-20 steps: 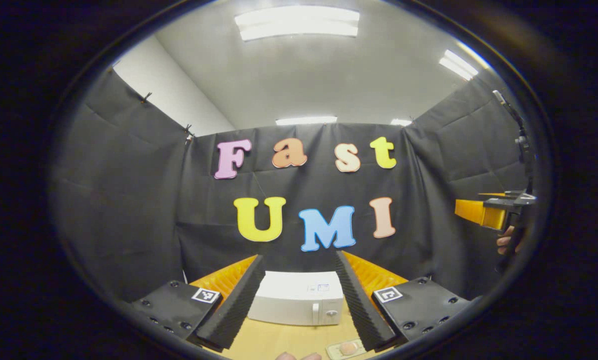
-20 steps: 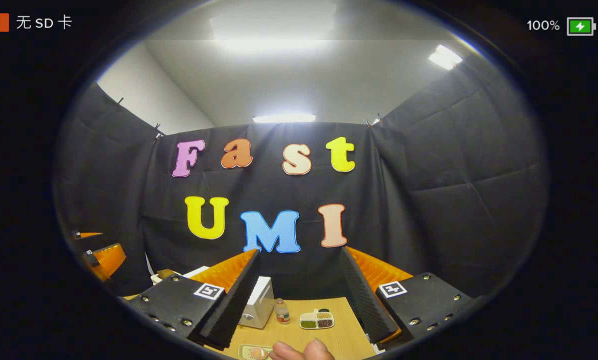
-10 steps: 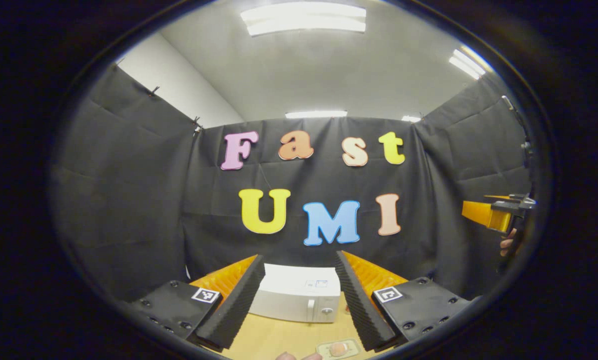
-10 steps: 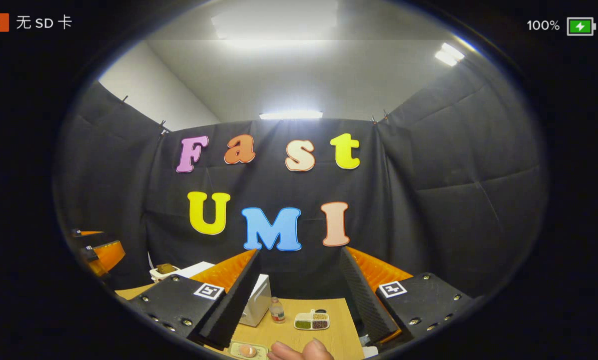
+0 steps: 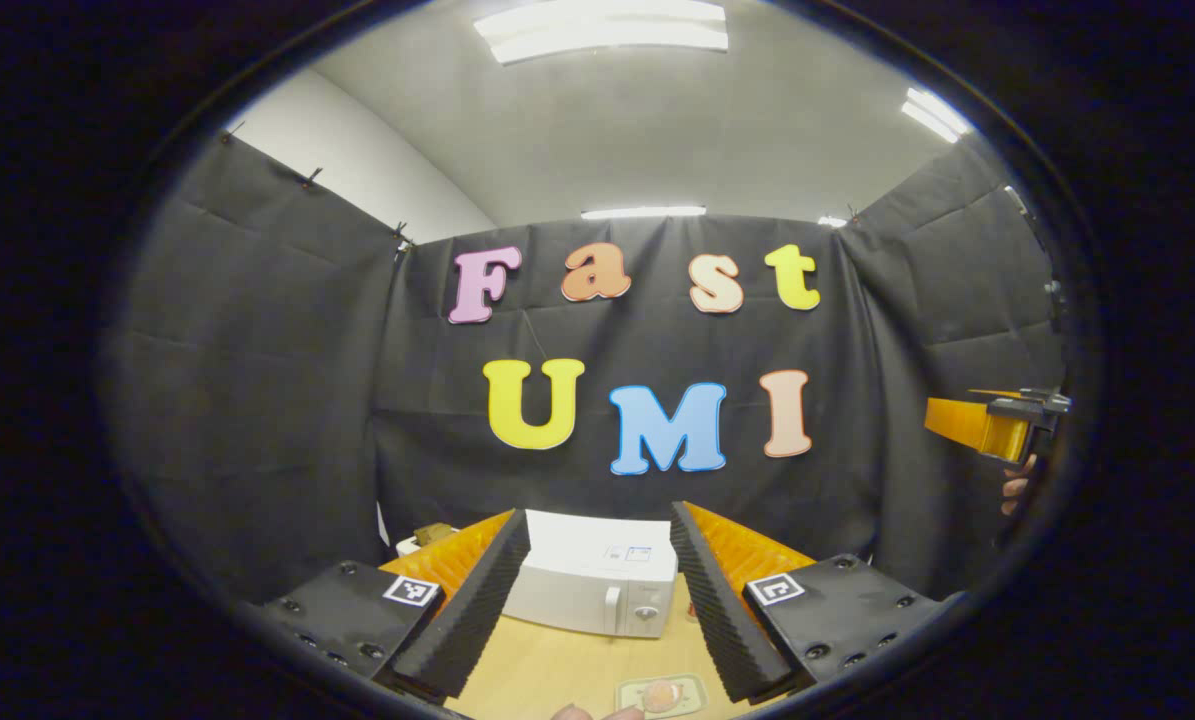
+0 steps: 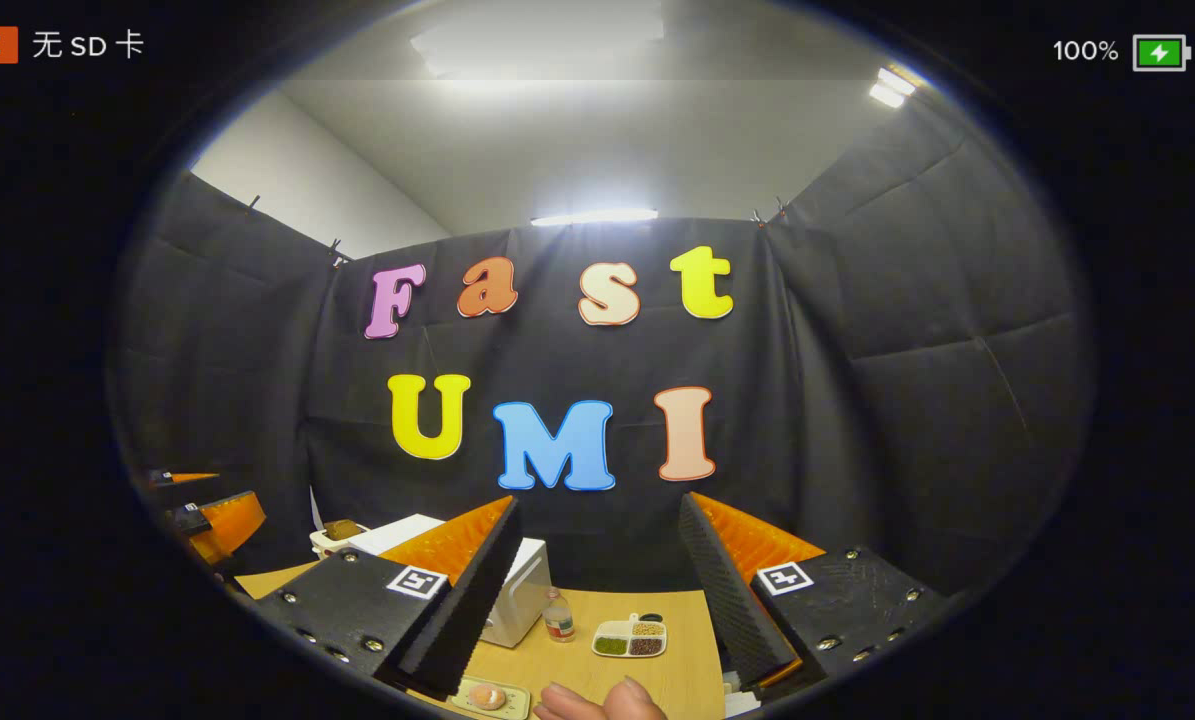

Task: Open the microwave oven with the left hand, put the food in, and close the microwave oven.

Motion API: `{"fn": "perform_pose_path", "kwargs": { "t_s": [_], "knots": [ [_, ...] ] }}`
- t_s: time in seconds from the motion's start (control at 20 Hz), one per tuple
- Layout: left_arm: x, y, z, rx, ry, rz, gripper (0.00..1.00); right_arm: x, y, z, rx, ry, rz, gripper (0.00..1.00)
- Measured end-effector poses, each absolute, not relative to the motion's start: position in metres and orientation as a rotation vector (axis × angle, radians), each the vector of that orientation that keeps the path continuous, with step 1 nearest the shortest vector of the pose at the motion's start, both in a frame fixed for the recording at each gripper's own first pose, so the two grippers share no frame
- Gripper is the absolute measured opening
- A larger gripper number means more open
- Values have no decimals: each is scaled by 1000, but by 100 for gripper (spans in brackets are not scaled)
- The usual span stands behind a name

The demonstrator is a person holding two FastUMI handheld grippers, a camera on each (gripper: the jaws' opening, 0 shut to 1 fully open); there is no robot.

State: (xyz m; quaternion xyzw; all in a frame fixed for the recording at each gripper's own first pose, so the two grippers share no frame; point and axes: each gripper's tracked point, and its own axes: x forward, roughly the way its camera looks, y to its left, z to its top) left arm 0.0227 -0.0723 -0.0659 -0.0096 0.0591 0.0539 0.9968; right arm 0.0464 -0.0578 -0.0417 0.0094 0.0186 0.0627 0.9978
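A white microwave (image 5: 592, 590) stands on the wooden table (image 5: 547, 670) with its door closed and its handle (image 5: 612, 608) facing me. My left gripper (image 5: 597, 520) is open and empty, held well short of and above it. A small plate with a round piece of food (image 5: 660, 693) lies in front of the microwave. In the right gripper view the microwave (image 6: 517, 590) sits left of centre and the food plate (image 6: 487, 697) lies near the bottom. My right gripper (image 6: 599, 505) is open and empty above the table (image 6: 677, 660).
A small bottle (image 6: 558, 618) and a divided dish of grains (image 6: 631, 638) stand right of the microwave. A small white item (image 5: 435, 533) sits behind its left side. A hand (image 6: 597, 700) shows at the bottom. The other gripper appears at the edges (image 5: 997, 425), (image 6: 212, 515).
Both views have tipped downward a little, so the wall slides up and more of the table and microwave shows. Both grippers stay open and empty.
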Motion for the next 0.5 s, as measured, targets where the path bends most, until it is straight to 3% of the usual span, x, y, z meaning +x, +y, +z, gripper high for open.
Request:
{"fn": "perform_pose_path", "kwargs": {
  "t_s": [0.5],
  "knots": [
    [89, -48, -185, -6, 243, -31, 93, 80, -22, -55, -38, 71, -30, 96]
  ]
}}
